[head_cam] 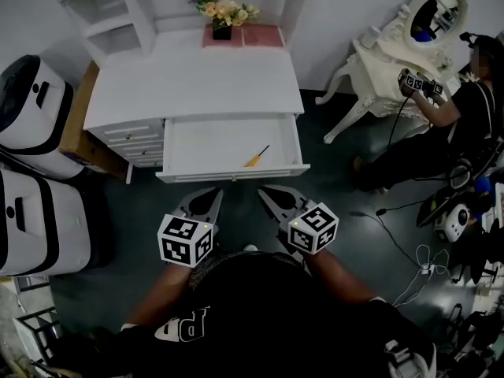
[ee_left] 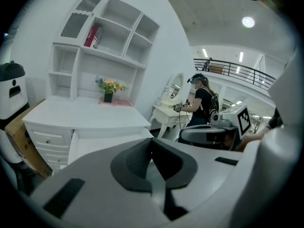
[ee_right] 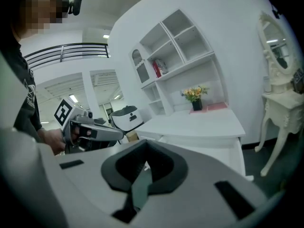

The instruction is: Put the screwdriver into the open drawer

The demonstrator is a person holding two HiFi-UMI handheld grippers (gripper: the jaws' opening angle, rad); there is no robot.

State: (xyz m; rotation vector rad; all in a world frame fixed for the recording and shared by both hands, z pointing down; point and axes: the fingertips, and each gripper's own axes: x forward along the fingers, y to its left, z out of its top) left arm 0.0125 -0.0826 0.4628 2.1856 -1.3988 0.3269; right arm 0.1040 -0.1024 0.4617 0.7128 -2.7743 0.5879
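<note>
The screwdriver point(head_cam: 257, 157), thin with an orange handle, lies on the floor of the open white drawer point(head_cam: 181, 142), right of its middle. Both grippers hover in front of the drawer, close to my body and apart from it. My left gripper point(head_cam: 216, 194) is shut with nothing between its jaws; its tips point(ee_left: 152, 141) meet in its own view. My right gripper point(head_cam: 264, 190) is also shut and empty, jaws together point(ee_right: 145, 145). Each gripper shows in the other's view: the right gripper point(ee_left: 213, 133) and the left gripper point(ee_right: 90, 129). Neither gripper view shows the screwdriver.
The drawer belongs to a white desk point(head_cam: 189, 77) with a flower pot point(head_cam: 223, 18) and a shelf unit point(ee_left: 102, 37) at the back. White machines point(head_cam: 31, 109) stand at the left. A vanity table point(head_cam: 394, 61), a seated person point(head_cam: 465, 124) and floor cables point(head_cam: 409, 250) are at the right.
</note>
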